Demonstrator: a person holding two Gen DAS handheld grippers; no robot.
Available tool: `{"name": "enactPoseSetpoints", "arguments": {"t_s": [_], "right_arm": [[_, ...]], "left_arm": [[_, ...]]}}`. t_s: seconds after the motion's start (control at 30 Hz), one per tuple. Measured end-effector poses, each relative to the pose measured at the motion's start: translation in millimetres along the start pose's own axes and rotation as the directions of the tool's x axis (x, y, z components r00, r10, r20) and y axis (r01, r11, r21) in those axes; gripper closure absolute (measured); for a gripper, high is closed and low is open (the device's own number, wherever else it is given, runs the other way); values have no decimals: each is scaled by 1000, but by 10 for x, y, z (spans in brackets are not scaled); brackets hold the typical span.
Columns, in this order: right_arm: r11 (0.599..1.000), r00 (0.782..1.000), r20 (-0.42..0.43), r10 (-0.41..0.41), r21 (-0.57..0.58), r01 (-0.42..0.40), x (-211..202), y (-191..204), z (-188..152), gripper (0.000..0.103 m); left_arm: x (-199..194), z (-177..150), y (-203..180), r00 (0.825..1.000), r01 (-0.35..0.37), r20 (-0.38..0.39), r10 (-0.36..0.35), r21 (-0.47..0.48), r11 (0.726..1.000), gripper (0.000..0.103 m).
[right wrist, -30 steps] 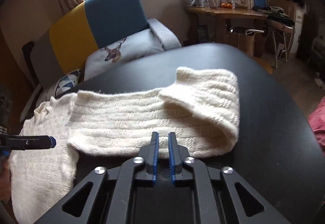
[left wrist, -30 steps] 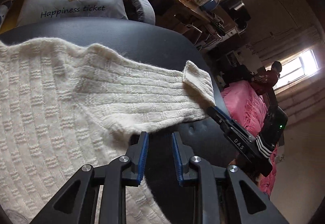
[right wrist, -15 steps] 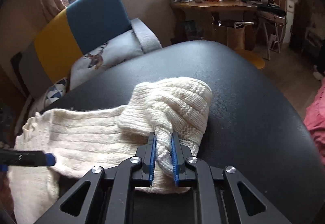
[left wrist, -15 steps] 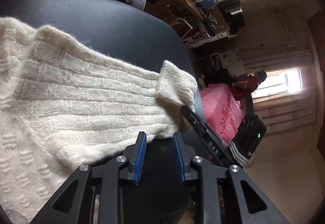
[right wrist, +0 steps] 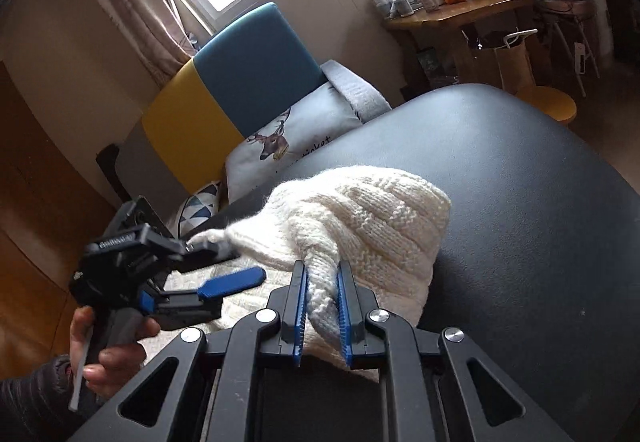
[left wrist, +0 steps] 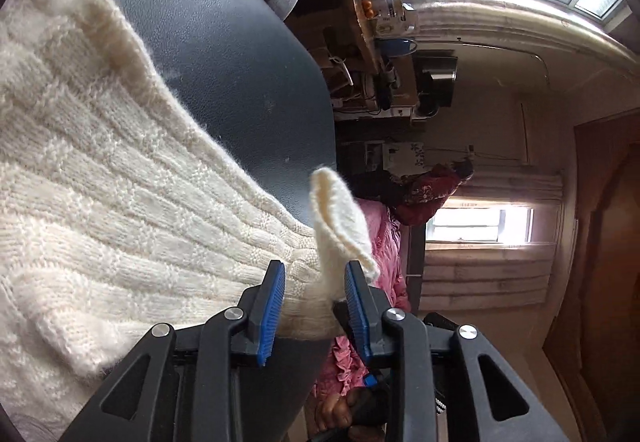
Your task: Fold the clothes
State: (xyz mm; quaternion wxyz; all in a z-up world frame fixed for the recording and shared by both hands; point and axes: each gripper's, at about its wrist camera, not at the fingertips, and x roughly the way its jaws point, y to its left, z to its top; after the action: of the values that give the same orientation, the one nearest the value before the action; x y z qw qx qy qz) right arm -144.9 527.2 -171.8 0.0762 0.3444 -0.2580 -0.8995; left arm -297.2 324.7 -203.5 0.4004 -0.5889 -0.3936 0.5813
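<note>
A cream knitted sweater (left wrist: pixel 120 201) lies on a black padded table (left wrist: pixel 240 81). Its sleeve (right wrist: pixel 380 217) is doubled over and bunched. My right gripper (right wrist: pixel 321 268) is shut on a pinch of that sleeve and holds it off the table (right wrist: pixel 540 222). My left gripper (left wrist: pixel 314 270) straddles the sleeve just behind the upturned cuff (left wrist: pixel 340 217). Its jaws are opening, with the knit between the blue pads. In the right wrist view the left gripper (right wrist: pixel 236 266) stands at the left, held by a hand (right wrist: pixel 108 358).
Behind the table stands an armchair with a blue and yellow back (right wrist: pixel 248 57) and a deer cushion (right wrist: pixel 288 137). A wooden side table with jars (right wrist: pixel 452 9) and a yellow stool (right wrist: pixel 548 105) stand far right. Pink bedding (left wrist: pixel 380 234) lies past the table's edge.
My right gripper shut on the folded sleeve end and raised it into a bunch. My left gripper rolled and moved along the sleeve, which now lies between its jaws.
</note>
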Motion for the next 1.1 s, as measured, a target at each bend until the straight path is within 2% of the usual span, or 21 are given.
{"name": "enactPoseSetpoints", "arguments": {"t_s": [0.07, 0.23, 0.4, 0.47, 0.63, 0.73, 0.87, 0.9, 0.93, 1.0, 1.03, 1.07, 1.1], "right_arm": [[1000, 1000, -11, 23, -3, -23, 25, 49, -37, 89], [1000, 1000, -17, -2, 6, 2, 54, 54, -80, 89], [999, 998, -32, 51, 17, -50, 76, 64, -113, 89], [997, 998, -12, 63, 39, -63, 56, 68, -97, 89], [990, 995, 45, 92, 101, -96, -71, -32, -55, 89], [986, 991, 38, 128, 104, -131, -69, -16, -66, 89], [986, 988, -18, 151, 79, -149, 43, 111, -131, 89], [986, 988, -25, 153, 74, -150, 64, 137, -144, 89], [987, 989, -30, 148, 72, -146, 80, 152, -150, 89], [992, 993, -36, 111, 59, -109, 96, 177, -151, 83], [993, 994, -38, 105, 61, -103, 96, 177, -142, 82], [992, 993, -43, 106, 67, -103, 96, 177, -136, 73], [991, 992, -47, 114, 80, -110, 87, 177, -134, 59]], "left_arm": [[-3, 29, -1, 1000, -4, 0, 4, 4, 1000, 73], [-103, 80, 101, 998, 62, 38, -60, -53, 997, 73], [80, 79, 128, 999, 44, -17, -45, -56, 997, 73], [101, 53, 147, 999, 35, -14, -36, -57, 998, 73], [-21, 1, 244, 996, 86, -1, -86, -88, 992, 73], [27, -32, 208, 993, 113, -18, -115, -88, 990, 72], [142, -40, 136, 990, 126, -47, -130, -80, 989, 60], [137, -44, 122, 992, 117, -47, -121, -75, 990, 60], [131, -47, 109, 993, 108, -46, -111, -71, 992, 62], [80, -50, 95, 997, 75, -30, -77, -64, 995, 84], [6, -42, 75, 999, 47, -10, -48, -44, 998, 90], [-71, -30, 42, 1000, 19, 9, -19, -16, 1000, 97], [-149, -18, 8, 1000, -9, 29, 8, 11, 1000, 97]]}}
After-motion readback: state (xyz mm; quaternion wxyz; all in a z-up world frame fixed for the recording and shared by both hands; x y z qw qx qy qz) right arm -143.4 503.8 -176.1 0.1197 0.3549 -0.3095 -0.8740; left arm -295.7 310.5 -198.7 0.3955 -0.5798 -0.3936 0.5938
